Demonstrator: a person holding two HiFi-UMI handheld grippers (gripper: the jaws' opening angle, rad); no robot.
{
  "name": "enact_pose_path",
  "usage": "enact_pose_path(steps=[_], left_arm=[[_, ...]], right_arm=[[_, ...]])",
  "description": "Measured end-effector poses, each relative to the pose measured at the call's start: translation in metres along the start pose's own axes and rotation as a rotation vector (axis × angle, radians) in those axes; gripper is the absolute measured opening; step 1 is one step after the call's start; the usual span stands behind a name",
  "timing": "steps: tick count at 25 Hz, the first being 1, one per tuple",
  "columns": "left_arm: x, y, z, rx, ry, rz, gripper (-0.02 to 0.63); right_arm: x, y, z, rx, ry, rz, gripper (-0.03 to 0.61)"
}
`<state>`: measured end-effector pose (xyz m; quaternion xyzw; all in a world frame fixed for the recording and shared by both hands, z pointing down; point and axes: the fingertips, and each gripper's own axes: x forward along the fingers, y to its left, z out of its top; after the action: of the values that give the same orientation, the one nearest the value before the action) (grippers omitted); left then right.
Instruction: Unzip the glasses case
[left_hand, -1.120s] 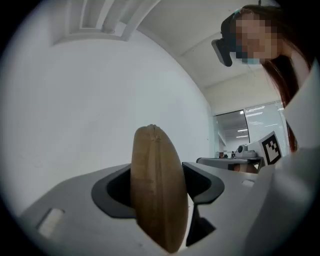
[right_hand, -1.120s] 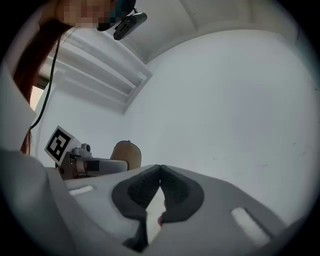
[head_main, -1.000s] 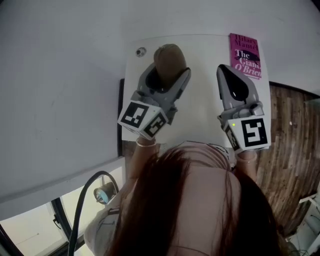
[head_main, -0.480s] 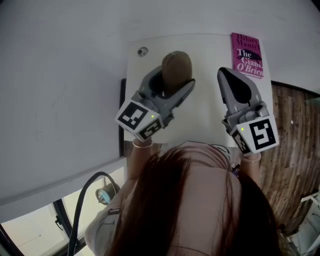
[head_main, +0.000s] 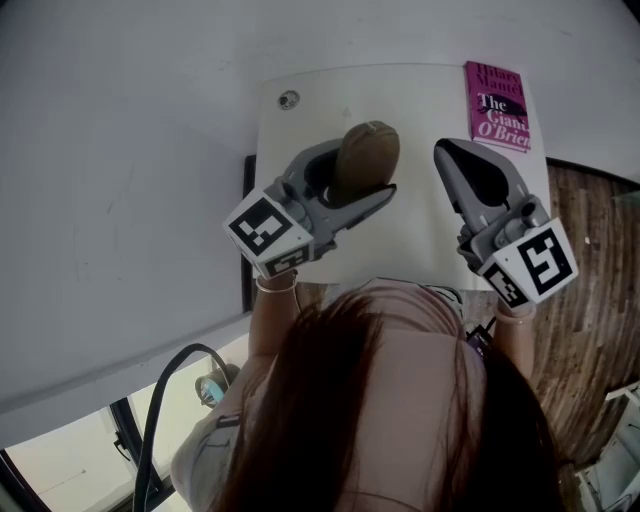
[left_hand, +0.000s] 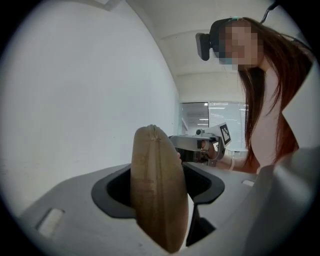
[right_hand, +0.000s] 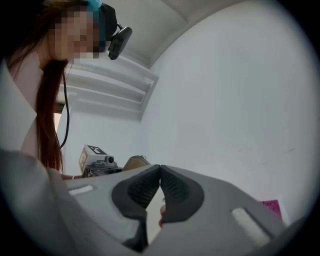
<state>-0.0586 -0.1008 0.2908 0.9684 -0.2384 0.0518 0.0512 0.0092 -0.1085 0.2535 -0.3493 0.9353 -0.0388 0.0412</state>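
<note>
We begin with the left gripper (head_main: 362, 170), a smooth grey plastic shell with two long jaws lined in matte black rubber. It is clenched on the tan, oval, fabric-covered glasses case (left_hand: 156, 175), which stands on edge between the pads. The case's cloth is finely woven, and a raised seam runs along its narrow rim from top to bottom, facing the left gripper view's camera. The rounded far end of the case pokes out past the jaw tips. Behind the case, toward us, sits the left gripper's cube with black-and-white square markers (head_main: 266, 232).

To the right of the case, apart from it, the right gripper (right_hand: 160, 172) has the same grey shell. Its jaws are pressed together, the dimpled black pads (right_hand: 176, 189) meeting at their tips with nothing between them. Its own marker cube (head_main: 536, 262) sits at its rear.

Under the case lies the white, smooth-topped table (head_main: 415, 235) with rounded corners; we cannot tell whether the case touches it. Left of the case and further from us, a small round metal-looking fitting (head_main: 288, 99) is set in the tabletop. Beyond the case to the right, at the far table corner, a flat magenta paperback book (head_main: 497, 104) lies face up. Right of the case, past the table's edge, runs a dark, grained wooden floor (head_main: 592, 290).
</note>
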Motion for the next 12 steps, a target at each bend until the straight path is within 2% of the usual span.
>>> enact_pose_path(steps=[4,10,12], left_arm=[[-0.001,-0.013,-0.004,-0.014,0.038,-0.106,0.296],[-0.004,-0.019,-0.022,-0.024,0.121,-0.183,0.296],[-0.005,-0.024,-0.024,-0.04,0.137,-0.22,0.296]], right_arm=[[0.0,0.005,0.0,0.001,0.013,0.035,0.003],[-0.004,0.012,0.001,0.034,0.012,0.093,0.003],[-0.003,0.014,0.0,0.034,0.019,0.11,0.028]])
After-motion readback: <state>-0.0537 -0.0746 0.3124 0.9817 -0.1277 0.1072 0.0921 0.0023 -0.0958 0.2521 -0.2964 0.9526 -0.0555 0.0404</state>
